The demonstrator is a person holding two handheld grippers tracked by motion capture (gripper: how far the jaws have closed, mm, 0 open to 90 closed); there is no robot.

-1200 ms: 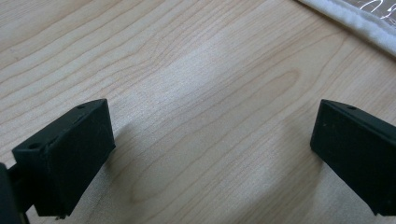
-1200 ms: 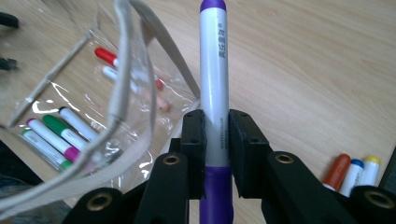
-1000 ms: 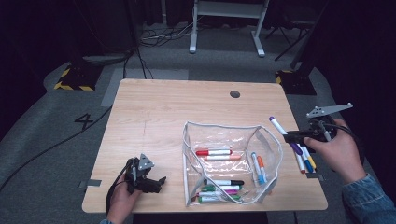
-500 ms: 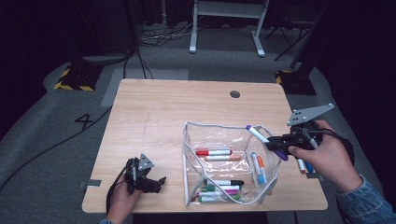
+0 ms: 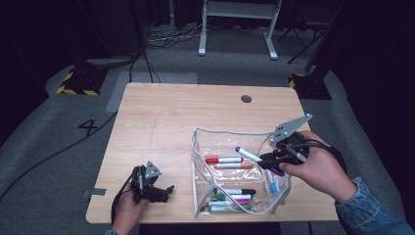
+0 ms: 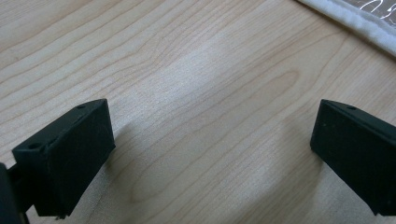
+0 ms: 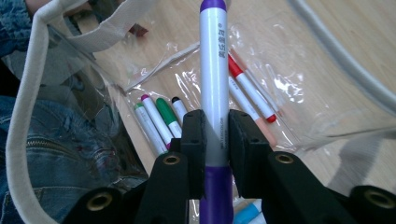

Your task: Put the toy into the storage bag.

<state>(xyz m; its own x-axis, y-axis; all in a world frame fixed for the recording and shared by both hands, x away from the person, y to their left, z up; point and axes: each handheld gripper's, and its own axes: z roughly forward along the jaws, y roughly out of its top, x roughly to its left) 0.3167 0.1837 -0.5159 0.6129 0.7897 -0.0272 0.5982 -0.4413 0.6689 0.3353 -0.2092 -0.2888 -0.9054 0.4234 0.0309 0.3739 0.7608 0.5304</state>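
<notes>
Right tongs [image 7: 215, 135] pinching purple marker [image 7: 214, 70] over clear pouch [image 5: 200, 147]; left tongs [image 6: 210, 144] spread on table [image 6: 187, 70].

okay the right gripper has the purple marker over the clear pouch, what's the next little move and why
Probably lower the purple marker a little into the clear pouch and then open the right gripper. Its jaws clamp the marker's barrel above the open top, with other markers already lying inside. The left gripper rests open on the table.
</notes>
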